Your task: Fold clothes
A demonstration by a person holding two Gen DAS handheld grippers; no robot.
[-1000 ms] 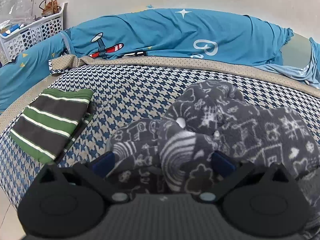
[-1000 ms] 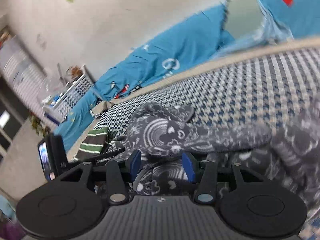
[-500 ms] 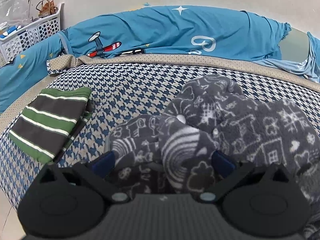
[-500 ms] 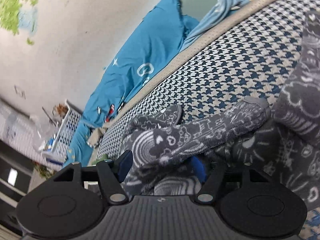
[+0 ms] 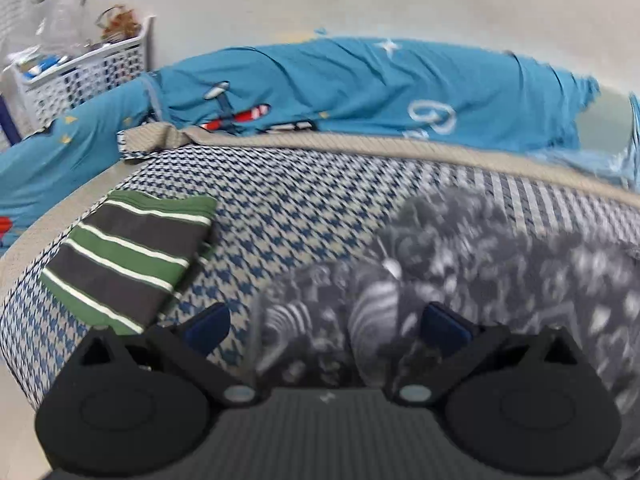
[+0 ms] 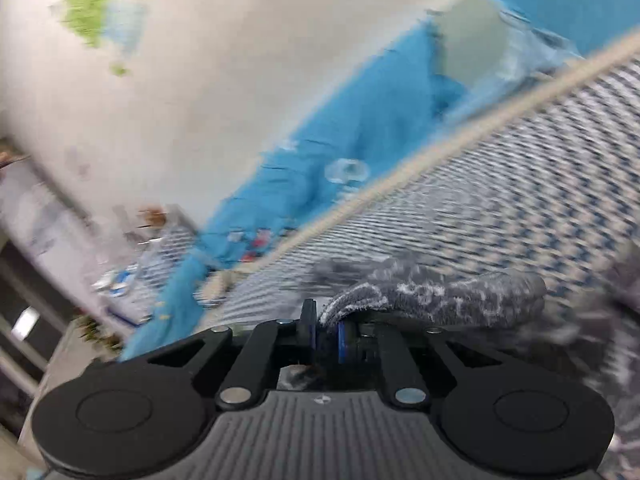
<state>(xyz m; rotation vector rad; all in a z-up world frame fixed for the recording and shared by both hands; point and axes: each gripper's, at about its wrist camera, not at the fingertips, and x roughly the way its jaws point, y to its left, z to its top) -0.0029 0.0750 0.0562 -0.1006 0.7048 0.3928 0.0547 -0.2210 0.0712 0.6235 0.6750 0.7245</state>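
A crumpled grey fleece garment (image 5: 480, 256) with white doodle print lies on the houndstooth bed cover (image 5: 300, 200). My left gripper (image 5: 326, 324) stands open just above its near folds; cloth lies between the blue pads (image 5: 208, 322) but they do not press it. In the right wrist view, my right gripper (image 6: 325, 330) has its jaws closing, and the pads pinch an edge of the grey garment (image 6: 440, 300), whose sleeve-like fold stretches away to the right. That view is blurred and tilted.
A folded green, grey and white striped garment (image 5: 128, 256) lies on the bed at the left. A blue printed quilt (image 5: 360, 88) is bunched along the wall behind. A white basket (image 5: 80, 72) of clutter stands at the far left.
My right gripper's jaws went from wide apart around the grey garment to pinched on its edge, and its view tilted. My left gripper stayed open and shifted slightly.
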